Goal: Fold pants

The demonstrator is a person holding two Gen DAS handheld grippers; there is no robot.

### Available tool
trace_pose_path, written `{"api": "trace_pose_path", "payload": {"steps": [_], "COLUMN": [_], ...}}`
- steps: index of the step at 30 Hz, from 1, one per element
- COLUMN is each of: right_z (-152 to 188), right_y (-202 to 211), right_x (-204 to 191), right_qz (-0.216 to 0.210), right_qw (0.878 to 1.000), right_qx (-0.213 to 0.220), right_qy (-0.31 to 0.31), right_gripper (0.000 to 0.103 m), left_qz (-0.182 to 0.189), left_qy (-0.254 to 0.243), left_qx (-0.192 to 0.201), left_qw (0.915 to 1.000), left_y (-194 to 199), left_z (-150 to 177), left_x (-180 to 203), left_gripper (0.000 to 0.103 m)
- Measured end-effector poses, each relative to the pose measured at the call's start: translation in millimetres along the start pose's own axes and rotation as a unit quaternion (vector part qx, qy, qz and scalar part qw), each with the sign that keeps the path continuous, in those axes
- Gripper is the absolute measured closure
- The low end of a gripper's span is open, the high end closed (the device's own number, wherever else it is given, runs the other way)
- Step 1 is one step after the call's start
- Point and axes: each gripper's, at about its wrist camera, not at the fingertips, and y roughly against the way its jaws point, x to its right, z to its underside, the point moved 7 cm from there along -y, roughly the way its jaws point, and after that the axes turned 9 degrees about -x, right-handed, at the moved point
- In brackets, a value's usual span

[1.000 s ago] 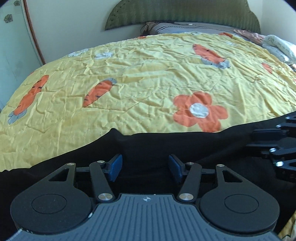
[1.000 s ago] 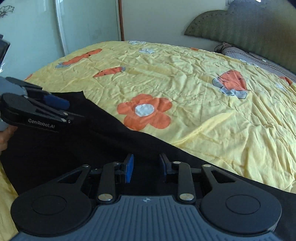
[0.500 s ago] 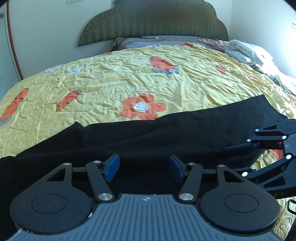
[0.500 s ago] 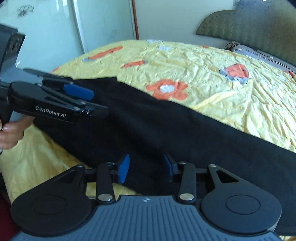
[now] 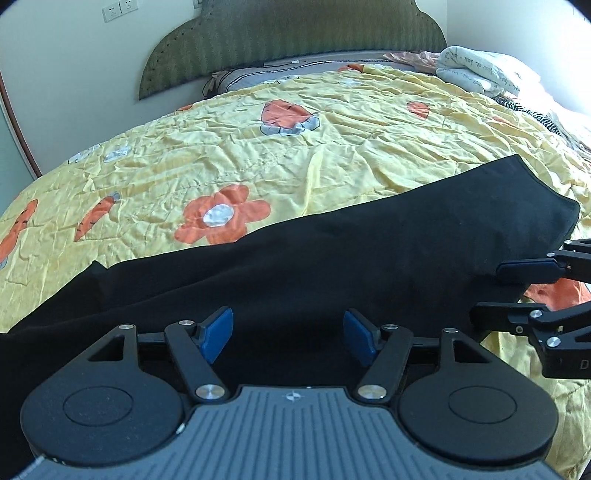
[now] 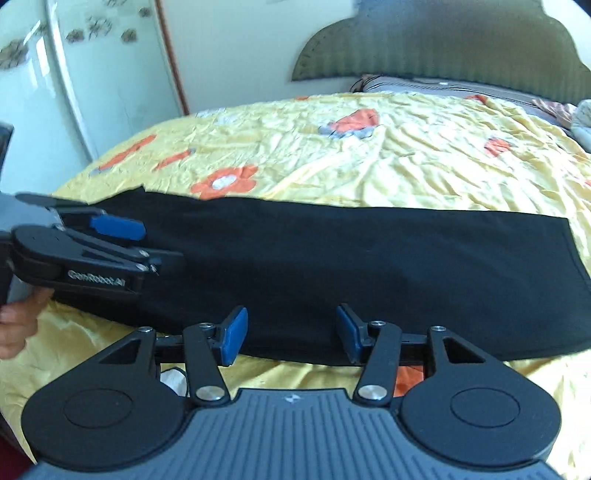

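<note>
Black pants [image 5: 332, 266] lie as a long flat strip across the near part of the yellow quilt; they also show in the right wrist view [image 6: 351, 266]. My left gripper [image 5: 288, 334] is open and empty just above the pants' near edge. It also shows at the left of the right wrist view [image 6: 147, 243]. My right gripper [image 6: 290, 334] is open and empty at the pants' near edge. It shows at the right of the left wrist view [image 5: 491, 291], beside the pants' right end.
The yellow quilt [image 5: 332, 155] with orange flowers and carrots covers the bed. A green headboard [image 5: 295, 33] and pillows stand at the far end. A rolled white blanket [image 5: 484, 70] lies far right. A pale wardrobe [image 6: 74, 92] stands left of the bed.
Both grippers have pulled back and risen away from the pants, which now lie spread out flat. The right gripper's jaws have opened wider. More of the bed has come into view.
</note>
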Motion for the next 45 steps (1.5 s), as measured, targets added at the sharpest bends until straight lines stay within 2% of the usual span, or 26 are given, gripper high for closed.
{"api": "trace_pose_path", "payload": {"steps": [4, 8, 12, 19, 22, 25, 28, 31, 33, 39, 45], "right_z": [2.9, 1.7, -1.4, 5.4, 12.9, 26.6, 42.0, 52.0, 54.5, 48.1, 40.0], "right_y": [10.5, 13.5, 19.7, 27.3, 39.4, 53.2, 57.2, 53.4, 48.9, 41.7, 37.3], "right_x": [15.6, 30.7, 39.8, 61.7, 80.8, 109.8, 136.0, 152.6, 159.8, 174.7, 185.3], "right_qz": [0.031, 0.054, 0.084, 0.122, 0.131, 0.091, 0.010, -0.033, -0.050, -0.075, -0.075], "right_qw": [0.999, 0.997, 0.995, 0.988, 0.980, 0.965, 0.940, 0.916, 0.906, 0.889, 0.884], "right_qx": [0.014, 0.015, 0.026, 0.036, 0.061, 0.093, 0.114, 0.127, 0.133, 0.154, 0.177], "right_qy": [-0.026, -0.044, -0.050, -0.086, -0.135, -0.228, -0.321, -0.378, -0.398, -0.425, -0.426], "right_gripper": [0.044, 0.043, 0.028, 0.027, 0.027, 0.027, 0.027, 0.027, 0.027, 0.027, 0.027], "left_qz": [-0.005, -0.002, -0.002, -0.014, -0.018, -0.042, -0.060, -0.064, -0.063, -0.075, -0.079], "left_qy": [-0.003, 0.002, 0.012, 0.005, -0.001, -0.007, -0.004, 0.010, 0.019, 0.027, 0.026], "left_qx": [0.001, 0.006, 0.015, 0.021, 0.022, 0.026, 0.027, 0.017, 0.009, 0.001, -0.003], "left_qw": [1.0000, 1.0000, 0.9998, 0.9997, 0.9996, 0.9988, 0.9978, 0.9977, 0.9978, 0.9968, 0.9966], "left_y": [-4.6, -4.9, -2.2, 0.2, -0.2, -1.7, -5.2, -10.3, -13.6, -20.7, -25.2], "left_z": [-7.1, -10.8, -12.7, -14.2, -14.4, -16.8, -20.7, -25.3, -27.6, -33.2, -34.8], "left_x": [12.1, 18.2, 19.1, 22.5, 25.6, 27.6, 26.2, 23.6, 21.9, 20.6, 21.4], "left_gripper": [0.031, 0.030, 0.028, 0.025, 0.024, 0.020, 0.017, 0.016, 0.015, 0.015, 0.015]}}
